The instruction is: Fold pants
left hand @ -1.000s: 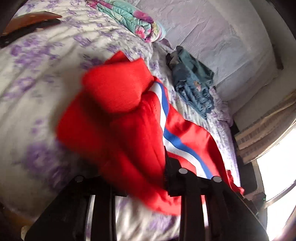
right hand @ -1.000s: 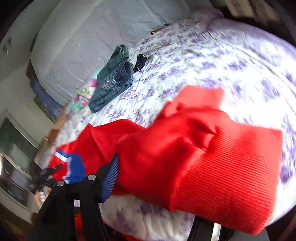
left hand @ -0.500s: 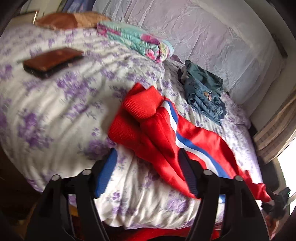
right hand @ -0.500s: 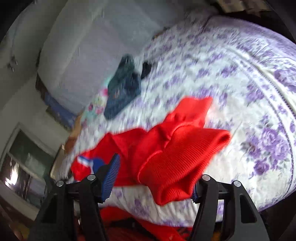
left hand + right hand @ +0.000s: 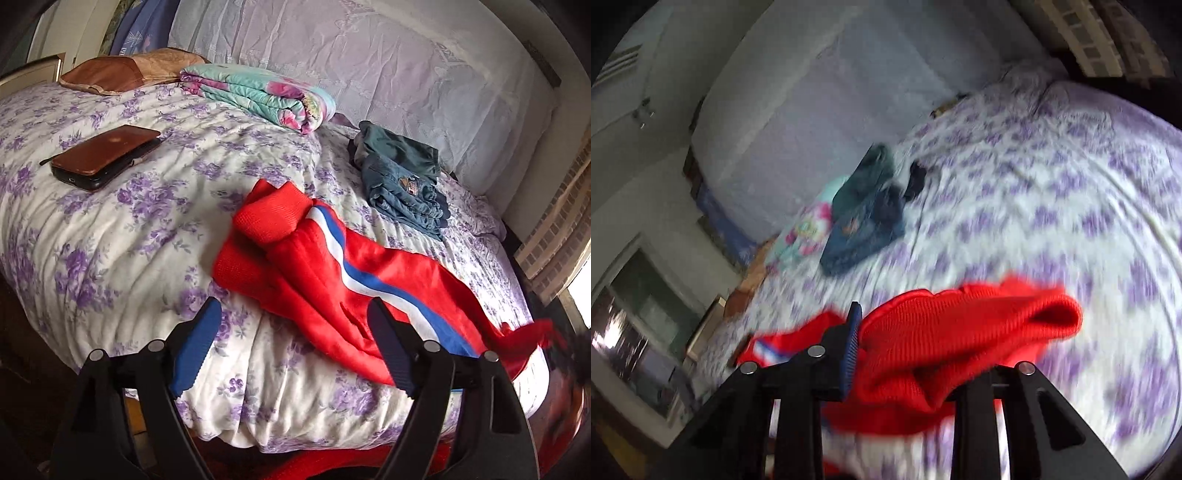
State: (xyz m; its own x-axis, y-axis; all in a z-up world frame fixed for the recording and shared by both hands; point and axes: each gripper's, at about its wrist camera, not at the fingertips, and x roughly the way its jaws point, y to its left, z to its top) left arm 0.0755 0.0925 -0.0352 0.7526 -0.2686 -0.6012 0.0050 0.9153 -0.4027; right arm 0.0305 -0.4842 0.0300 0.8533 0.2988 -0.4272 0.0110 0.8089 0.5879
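1. The red pants (image 5: 332, 280) lie near the front edge of the bed (image 5: 110, 236), on a white sheet printed with purple flowers; a white and blue stripe runs down one leg from about 11 o'clock toward 4 o'clock in the left wrist view.
2. The ribbed red cuffs lie toward 10 o'clock of the garment; the other end trails off toward 4 o'clock, blurred at the frame edge.
3. The left tongs (image 5: 291, 347) hang above the front edge of the bed, jaws opening and wide apart, nothing between them. The right pad overlaps the pants in the view; I cannot tell if it touches.
4. The right tongs (image 5: 923, 354) are closing on a bunched ribbed red part of the pants (image 5: 960, 332), with cloth between the pads and a fold bulging toward 2 o'clock. The picture is blurred.
5. A folded stack of blue and green jeans (image 5: 402, 184) rests at 1 o'clock of the pants, well apart from them.
6. A folded floral blanket (image 5: 258, 96) lies at 12 o'clock, a brown wallet-like case (image 5: 103, 155) at 10 o'clock, and a brown pillow (image 5: 122, 74) beyond it.
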